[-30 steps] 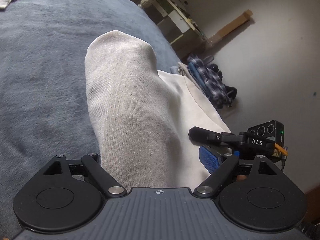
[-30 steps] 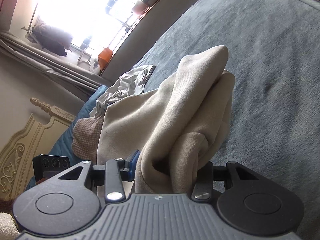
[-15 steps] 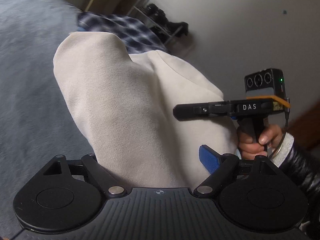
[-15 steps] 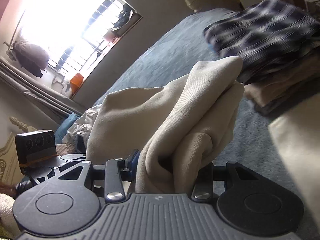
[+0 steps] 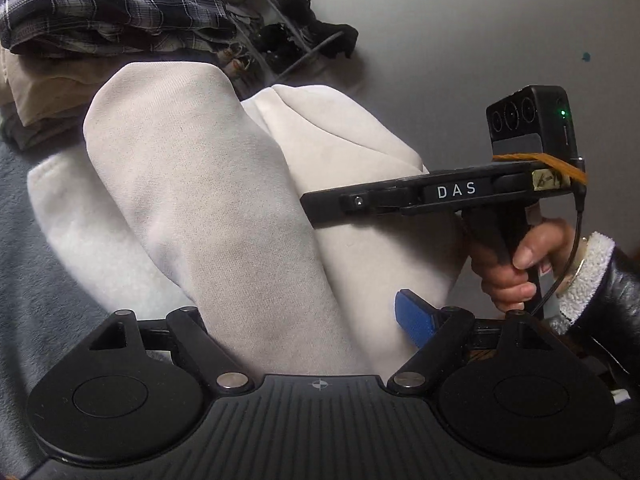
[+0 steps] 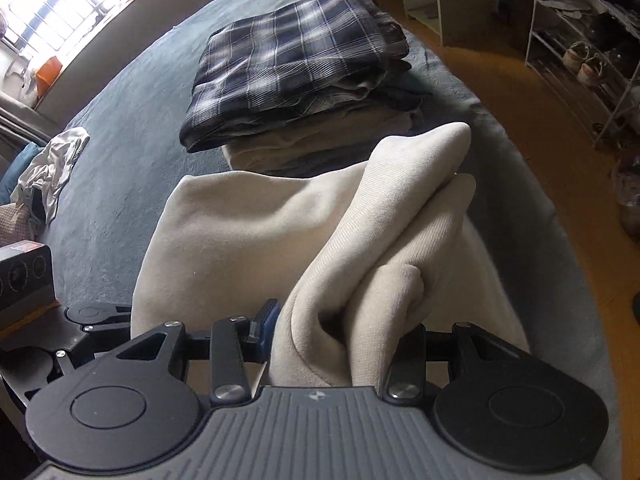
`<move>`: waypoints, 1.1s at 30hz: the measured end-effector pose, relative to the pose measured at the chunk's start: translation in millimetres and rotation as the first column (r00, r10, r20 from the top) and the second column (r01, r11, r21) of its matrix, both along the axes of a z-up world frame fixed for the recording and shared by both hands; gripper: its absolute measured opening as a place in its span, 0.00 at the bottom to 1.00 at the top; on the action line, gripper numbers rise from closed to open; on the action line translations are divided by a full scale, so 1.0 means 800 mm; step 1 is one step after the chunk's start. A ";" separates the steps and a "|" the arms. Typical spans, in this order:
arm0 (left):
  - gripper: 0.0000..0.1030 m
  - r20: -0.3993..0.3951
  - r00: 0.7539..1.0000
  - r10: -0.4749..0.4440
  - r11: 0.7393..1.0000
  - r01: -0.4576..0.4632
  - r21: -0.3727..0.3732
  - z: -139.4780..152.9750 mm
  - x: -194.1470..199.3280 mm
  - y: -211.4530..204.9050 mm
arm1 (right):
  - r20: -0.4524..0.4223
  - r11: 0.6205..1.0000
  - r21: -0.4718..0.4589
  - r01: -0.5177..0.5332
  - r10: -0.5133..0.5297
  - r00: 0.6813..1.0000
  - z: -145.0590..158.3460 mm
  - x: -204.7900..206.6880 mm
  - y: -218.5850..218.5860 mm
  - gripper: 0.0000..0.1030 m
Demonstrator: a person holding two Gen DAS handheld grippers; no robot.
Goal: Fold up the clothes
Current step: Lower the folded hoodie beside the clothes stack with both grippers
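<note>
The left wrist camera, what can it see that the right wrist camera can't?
Only the left wrist view shows the person's hand gripping the right tool's handle, with a fluffy sleeve cuff. Only the right wrist view shows the bright window and a crumpled white garment on the bed. Both show the cream sweatshirt pinched in each tool, and the plaid shirt topping the folded pile.
</note>
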State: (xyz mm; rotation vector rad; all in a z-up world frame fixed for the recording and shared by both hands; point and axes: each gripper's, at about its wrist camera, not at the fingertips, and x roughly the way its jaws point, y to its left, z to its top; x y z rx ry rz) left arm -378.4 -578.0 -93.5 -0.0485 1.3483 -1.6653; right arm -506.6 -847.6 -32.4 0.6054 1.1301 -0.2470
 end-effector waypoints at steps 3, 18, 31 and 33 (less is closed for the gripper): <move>0.80 0.028 0.999 0.029 1.000 -0.029 0.012 -0.011 -0.006 -0.005 | 0.016 0.999 0.004 -0.039 0.039 0.999 -0.012 0.007 -0.024 0.44; 0.80 0.103 0.994 0.031 0.999 -0.035 0.034 -0.025 -0.048 -0.015 | 0.105 0.994 0.058 -0.097 0.091 0.990 -0.082 0.015 -0.072 0.44; 0.77 0.106 0.994 0.014 0.999 -0.018 0.044 -0.057 -0.039 -0.022 | 0.194 0.995 0.084 -0.056 0.039 0.980 -0.094 -0.003 -0.072 0.45; 0.78 0.067 0.997 0.028 0.999 -0.031 0.043 -0.065 -0.030 -0.014 | 0.195 0.996 0.088 -0.035 0.017 0.981 -0.108 -0.004 -0.075 0.48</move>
